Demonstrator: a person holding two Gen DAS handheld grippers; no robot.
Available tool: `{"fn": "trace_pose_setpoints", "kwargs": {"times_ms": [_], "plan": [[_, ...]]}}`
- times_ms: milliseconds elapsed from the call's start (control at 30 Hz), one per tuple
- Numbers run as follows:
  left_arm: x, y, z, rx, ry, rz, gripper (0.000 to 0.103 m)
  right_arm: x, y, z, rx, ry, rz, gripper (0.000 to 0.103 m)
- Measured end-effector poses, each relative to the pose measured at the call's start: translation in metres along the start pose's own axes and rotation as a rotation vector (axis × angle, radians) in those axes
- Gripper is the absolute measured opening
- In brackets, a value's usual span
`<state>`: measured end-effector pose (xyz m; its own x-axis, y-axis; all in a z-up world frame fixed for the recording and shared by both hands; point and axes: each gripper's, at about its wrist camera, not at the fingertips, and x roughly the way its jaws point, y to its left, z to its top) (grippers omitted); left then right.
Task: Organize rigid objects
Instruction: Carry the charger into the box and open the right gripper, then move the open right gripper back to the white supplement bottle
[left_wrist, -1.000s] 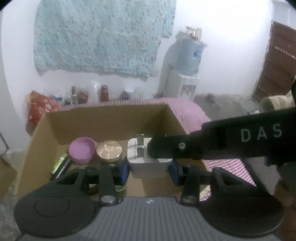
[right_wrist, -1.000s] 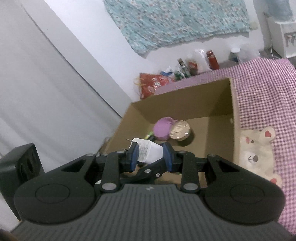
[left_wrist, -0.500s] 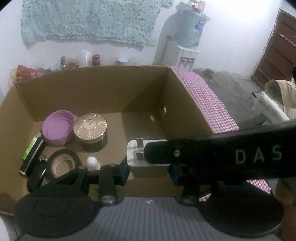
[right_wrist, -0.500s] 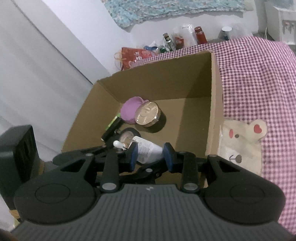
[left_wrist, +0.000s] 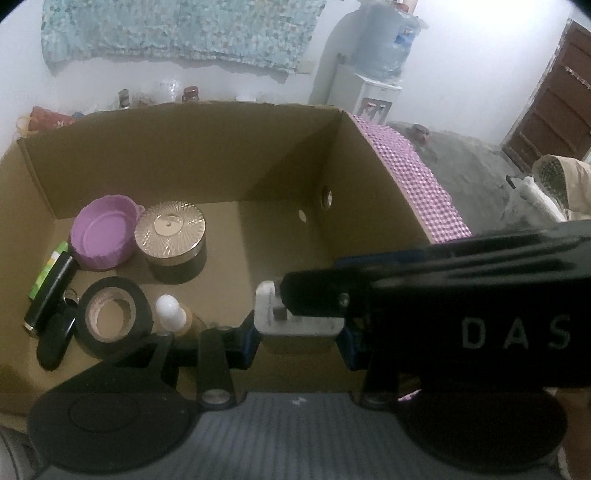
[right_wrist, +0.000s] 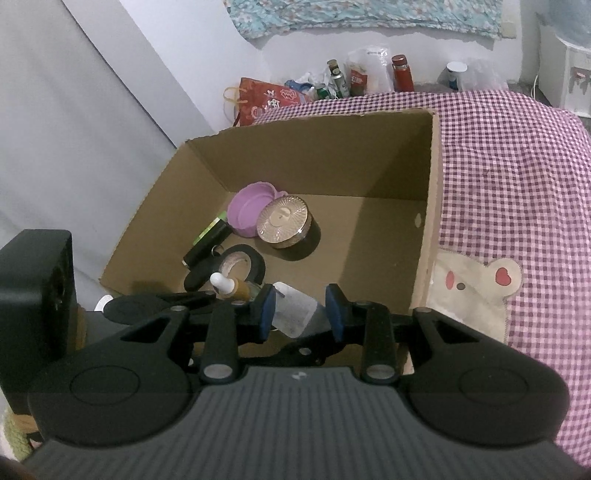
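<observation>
left wrist, gripper clamping plug (white)

Both claws apparently clamped, angled downward

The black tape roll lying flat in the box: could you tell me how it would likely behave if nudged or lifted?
Lying flat, the black tape roll should slide rather than roll. Stood on edge, its round shape would probably let it roll. It looks stiff enough to keep its ring shape, and its open core offers a finger a hold.
</observation>
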<state>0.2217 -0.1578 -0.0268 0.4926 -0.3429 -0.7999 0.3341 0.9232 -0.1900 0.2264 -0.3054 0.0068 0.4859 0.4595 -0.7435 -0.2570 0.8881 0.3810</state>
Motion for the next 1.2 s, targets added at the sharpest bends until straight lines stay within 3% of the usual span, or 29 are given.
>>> {"fn": "trace_pose_setpoints", "kwargs": {"times_ms": [100,333,500,633,867,1000,1200], "plan": [[-0.001,0.0,0.0,-0.001,-0.01,-0.012,0.04,0.0,0.001,0.0,-0.004,0.0,-0.004,0.029],[-0.008,-0.002,-0.002,-0.003,-0.035,-0.022,0.041,-0.002,-0.002,-0.001,0.015,-0.01,0.011,0.03],[-0.042,-0.006,-0.008,0.017,-0.118,-0.007,0.059,-0.027,-0.006,-0.008,0.072,-0.089,0.067,0.03],[-0.089,-0.008,-0.026,0.026,-0.214,-0.011,0.074,-0.072,-0.001,-0.026,0.099,-0.21,0.118,0.032],[-0.15,0.005,-0.086,0.015,-0.297,0.005,0.083,-0.136,0.013,-0.084,0.129,-0.357,0.143,0.048],[-0.164,0.02,-0.118,-0.023,-0.309,0.081,0.083,-0.139,0.027,-0.114,0.135,-0.35,0.157,0.053],[-0.164,0.04,-0.138,-0.069,-0.3,0.161,0.083,-0.101,0.07,-0.127,0.099,-0.24,0.205,0.056]]}}
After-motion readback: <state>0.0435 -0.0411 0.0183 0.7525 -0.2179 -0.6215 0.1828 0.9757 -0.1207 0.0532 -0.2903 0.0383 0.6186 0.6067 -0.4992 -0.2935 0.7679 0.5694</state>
